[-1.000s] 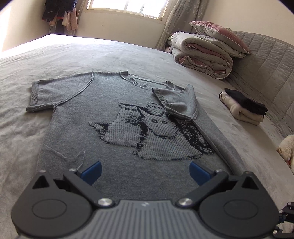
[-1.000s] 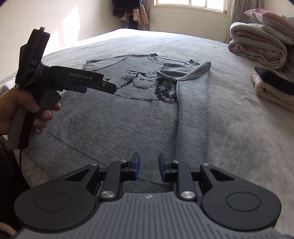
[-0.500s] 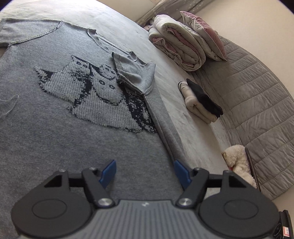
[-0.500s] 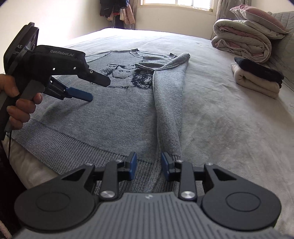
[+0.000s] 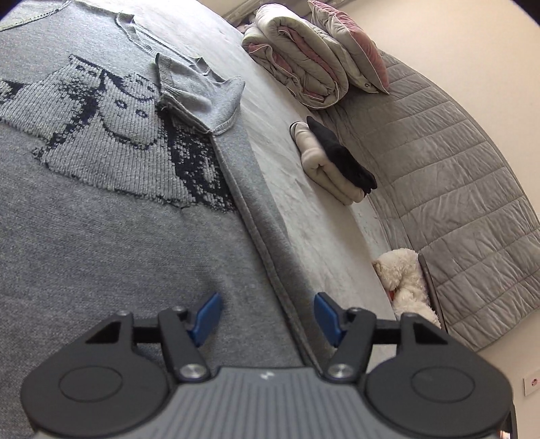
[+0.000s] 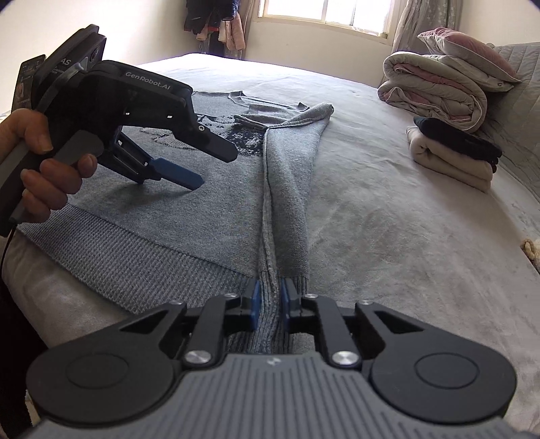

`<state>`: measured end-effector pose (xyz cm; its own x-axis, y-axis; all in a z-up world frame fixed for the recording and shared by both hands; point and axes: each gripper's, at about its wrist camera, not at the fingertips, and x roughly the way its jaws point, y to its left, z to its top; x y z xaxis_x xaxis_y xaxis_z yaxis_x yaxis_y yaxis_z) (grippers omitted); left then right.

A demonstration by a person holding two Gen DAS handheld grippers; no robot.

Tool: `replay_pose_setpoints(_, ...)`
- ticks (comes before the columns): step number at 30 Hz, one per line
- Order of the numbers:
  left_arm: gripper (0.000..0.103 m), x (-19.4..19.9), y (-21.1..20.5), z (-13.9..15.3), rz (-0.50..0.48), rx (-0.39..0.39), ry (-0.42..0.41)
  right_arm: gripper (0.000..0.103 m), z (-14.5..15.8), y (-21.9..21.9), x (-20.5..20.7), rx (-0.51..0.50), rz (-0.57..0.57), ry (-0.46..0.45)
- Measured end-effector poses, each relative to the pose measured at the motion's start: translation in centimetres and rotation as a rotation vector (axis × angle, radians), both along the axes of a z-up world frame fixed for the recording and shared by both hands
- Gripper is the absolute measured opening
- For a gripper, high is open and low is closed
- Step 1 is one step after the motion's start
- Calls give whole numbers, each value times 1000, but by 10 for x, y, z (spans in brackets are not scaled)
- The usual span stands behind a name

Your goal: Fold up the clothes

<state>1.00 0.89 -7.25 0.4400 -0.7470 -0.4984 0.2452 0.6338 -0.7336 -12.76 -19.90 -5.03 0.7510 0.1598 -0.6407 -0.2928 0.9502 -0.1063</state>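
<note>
Grey knit sweater [image 6: 189,216] flat on bed, right side folded inward

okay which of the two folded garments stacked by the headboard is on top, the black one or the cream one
The black one. It lies on top of the thicker cream one, which rests directly on the bed.

Rolled duvet [image 5: 297,67] under pink pillow [image 5: 351,44], white plush toy [image 5: 405,283], quilted headboard [image 5: 455,189], sunlit window [image 6: 324,13]

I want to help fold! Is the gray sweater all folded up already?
Only partly. The sweater's right side and sleeve are folded inward; the rest lies spread flat on the bed.
</note>
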Motion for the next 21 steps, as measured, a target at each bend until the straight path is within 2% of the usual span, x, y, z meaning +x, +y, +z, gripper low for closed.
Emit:
replay_pose_setpoints(4, 63, 2, -1, -1, 20, -11, -4, 5, 16, -2, -4, 81, 17, -2)
replay_pose_setpoints(9, 63, 13, 0, -5, 82, -56, 4, 5, 41, 8, -9, 129, 80, -10)
replay_pose_setpoints(15, 62, 23, -7, -9, 132, -95, -3, 5, 51, 14, -4, 190, 109, 41)
replay_pose_setpoints(17, 51, 24, -11, -10, 130, -84, -19, 5, 50, 13, -2, 190, 109, 56)
replay_pose_setpoints(20, 17, 25, -19, -13, 111, -58, -27, 5, 47, 13, 0, 191, 108, 79)
replay_pose_setpoints(21, 3, 24, -21, -14, 110, -46, -36, 5, 46, 14, 0, 190, 109, 85)
